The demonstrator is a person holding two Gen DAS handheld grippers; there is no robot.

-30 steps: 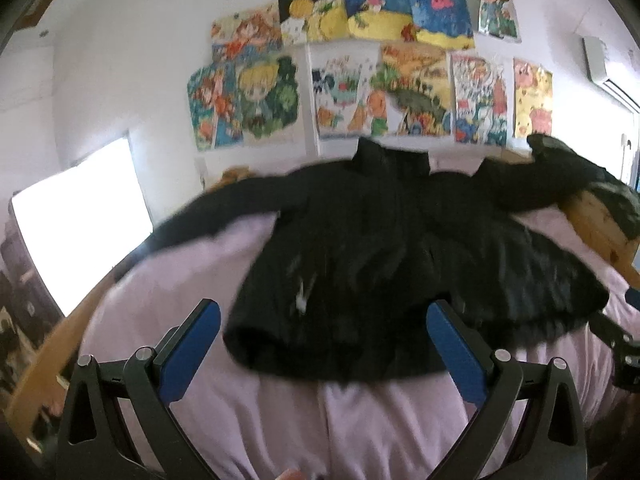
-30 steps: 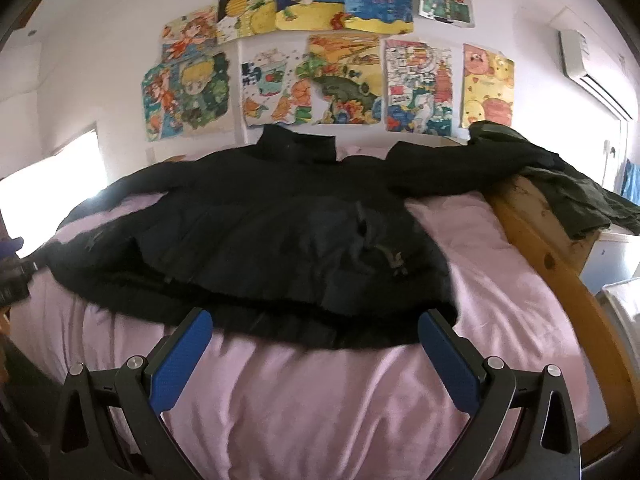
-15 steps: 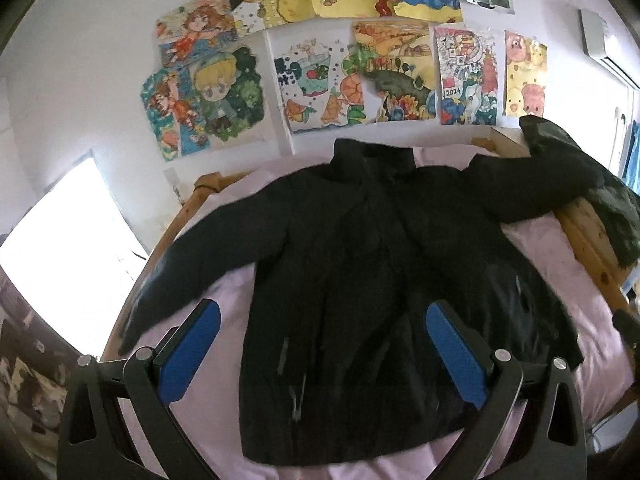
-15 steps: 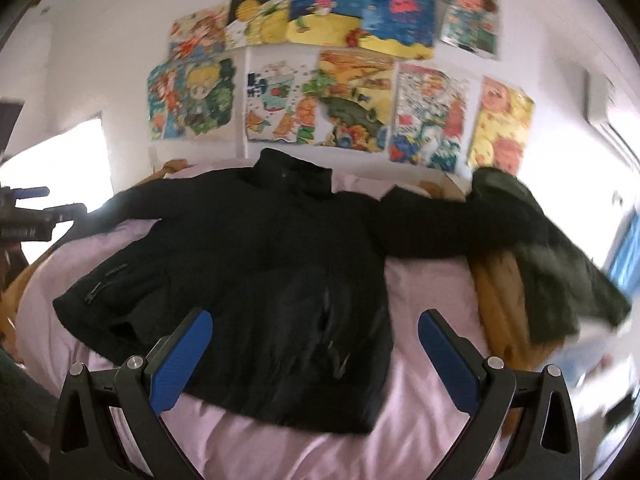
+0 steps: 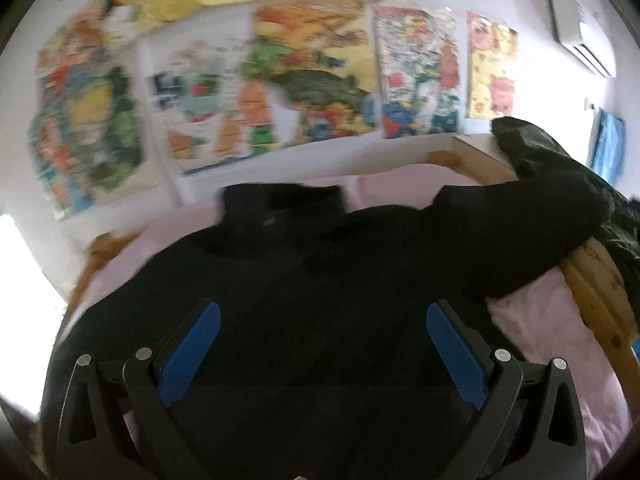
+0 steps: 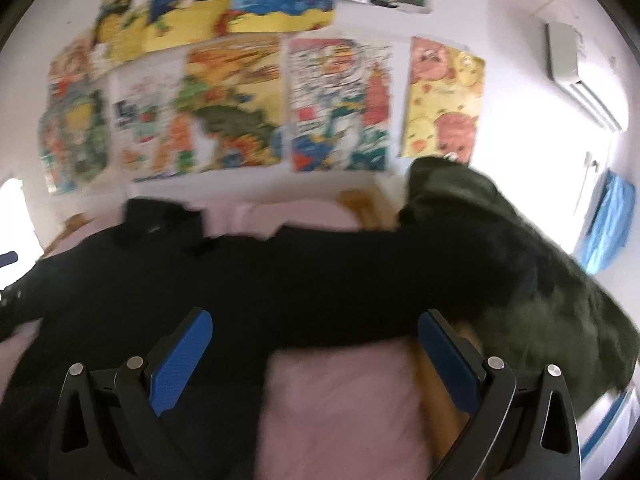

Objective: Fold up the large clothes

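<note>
Both grippers have moved in over the bed since half a second ago, so the black jacket (image 5: 320, 300) now fills more of each view. Nearest, the left gripper (image 5: 323, 344) hangs over the jacket's body, fingers spread wide and empty. Likewise wide and empty, the right gripper (image 6: 315, 350) hangs over its right sleeve (image 6: 380, 280). That sleeve reaches to a dark green garment (image 6: 540, 300) on the wooden bed frame (image 5: 592, 280). Beyond, pink sheet (image 6: 340, 400), then drawings (image 6: 240, 100) on the wall

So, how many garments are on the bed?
2: a black jacket spread flat on the sheet, and a dark green garment heaped over the right bed rail. More may be hidden.
</note>
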